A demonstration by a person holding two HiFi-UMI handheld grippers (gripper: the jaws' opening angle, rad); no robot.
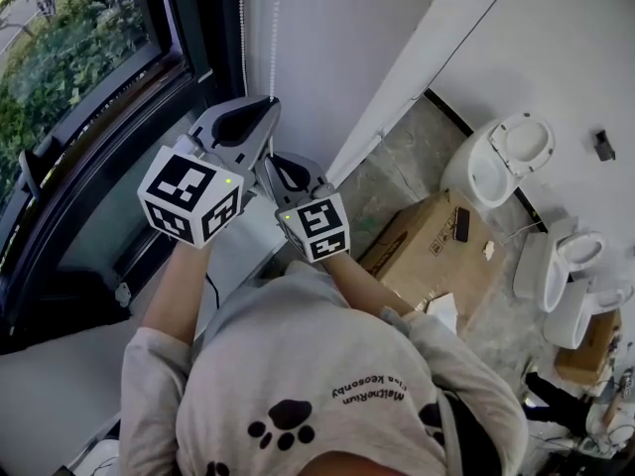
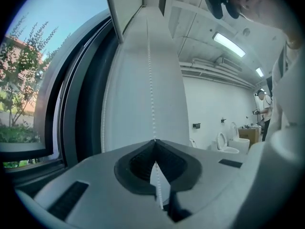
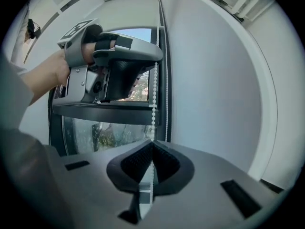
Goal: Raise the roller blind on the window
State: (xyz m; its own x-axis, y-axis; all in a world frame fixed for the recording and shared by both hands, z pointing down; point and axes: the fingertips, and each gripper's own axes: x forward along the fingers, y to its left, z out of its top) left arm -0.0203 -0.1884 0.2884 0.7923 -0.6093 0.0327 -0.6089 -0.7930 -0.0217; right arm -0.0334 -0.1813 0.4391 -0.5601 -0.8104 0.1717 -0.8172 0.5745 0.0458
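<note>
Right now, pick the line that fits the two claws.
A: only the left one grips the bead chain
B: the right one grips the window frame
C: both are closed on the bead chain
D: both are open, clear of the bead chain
C: the left claw and the right claw are each closed, with the bead chain running straight down into the pinch in both claw views.

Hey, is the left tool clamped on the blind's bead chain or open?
Shut on it: the left tool has its jaws together in its own view, the bead chain pinched between them.
</note>
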